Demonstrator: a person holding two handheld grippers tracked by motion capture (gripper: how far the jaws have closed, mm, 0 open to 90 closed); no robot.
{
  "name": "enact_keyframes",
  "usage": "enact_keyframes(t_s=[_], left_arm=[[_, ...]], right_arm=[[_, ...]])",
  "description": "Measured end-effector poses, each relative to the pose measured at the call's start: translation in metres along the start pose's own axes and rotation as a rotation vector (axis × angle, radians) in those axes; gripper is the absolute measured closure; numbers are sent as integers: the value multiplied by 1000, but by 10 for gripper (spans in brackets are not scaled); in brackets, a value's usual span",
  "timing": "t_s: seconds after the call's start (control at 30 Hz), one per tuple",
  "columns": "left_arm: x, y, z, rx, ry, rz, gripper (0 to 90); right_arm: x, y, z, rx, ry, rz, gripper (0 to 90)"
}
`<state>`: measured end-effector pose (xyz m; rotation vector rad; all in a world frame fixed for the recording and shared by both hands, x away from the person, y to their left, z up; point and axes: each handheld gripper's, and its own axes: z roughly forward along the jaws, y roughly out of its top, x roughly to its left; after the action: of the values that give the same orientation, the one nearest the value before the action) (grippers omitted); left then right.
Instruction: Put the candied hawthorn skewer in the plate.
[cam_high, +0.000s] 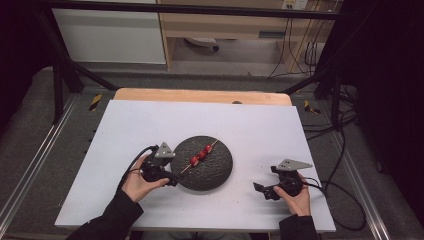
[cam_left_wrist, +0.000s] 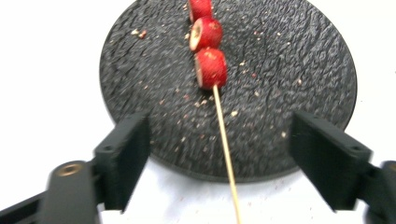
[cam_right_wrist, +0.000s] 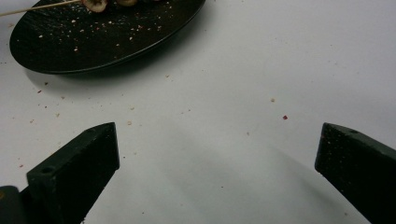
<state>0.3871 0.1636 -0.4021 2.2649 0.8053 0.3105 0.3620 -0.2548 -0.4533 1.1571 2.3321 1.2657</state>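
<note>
Left gripper (cam_high: 173, 180) at about eight o'clock of the plate (cam_high: 220, 172), jaws spread wide and pinching nothing — bare skewer stick running between them without contact, as seen in the left gripper view (cam_left_wrist: 224, 158). No earlier grip claimed here; just open pads on either side of the wood.

Skewer (cam_high: 200, 156) lying across the dark round plate, stick end toward seven o'clock, tip toward one o'clock, three red fruit pieces (cam_left_wrist: 211, 67) threaded near the middle. Likely very light; thin bamboo, stiff but easy to snap or to roll under a careless pinch. Fruit probably soft, moist and slippery, bruised by any squeeze — so best taken by the bare stick below the lowest piece, close to the fruit for balance, with a gentle close.

Plate matte black, rough and crackled like slate, flat with a low rim, dusted with pale and reddish crumbs. Table top (cam_high: 130, 130) smooth, white, crumb-speckled.

Right gripper (cam_high: 264, 191) at about four o'clock of the plate, well apart from it, jaws likewise spread over bare table, holding nothing.
</note>
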Motion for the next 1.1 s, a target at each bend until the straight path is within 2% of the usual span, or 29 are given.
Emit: enact_keyframes(t_s=[0.1, 0.2, 0.27, 0.47, 0.7, 0.97, 1.1], left_arm=[[5, -8, -6, 2, 26, -27, 114], [12, -18, -13, 3, 53, -58, 73], [16, -25, -17, -3, 66, -73, 72], [28, -51, -28, -48, 62, -105, 73], [33, -77, -33, -96, 55, -118, 73], [37, -99, -31, -96, 77, -139, 74], [39, -105, -31, -100, 76, -143, 75]], right_arm=[[0, 0, 0, 0, 1, 4, 5], [0, 0, 0, 2, 2, 3, 5], [0, 0, 0, 2, 0, 0, 5], [0, 0, 0, 9, 1, 3, 5], [1, 0, 0, 16, 1, 7, 5], [1, -2, 2, 28, -3, -1, 5], [1, -2, 2, 34, -2, 1, 5]])
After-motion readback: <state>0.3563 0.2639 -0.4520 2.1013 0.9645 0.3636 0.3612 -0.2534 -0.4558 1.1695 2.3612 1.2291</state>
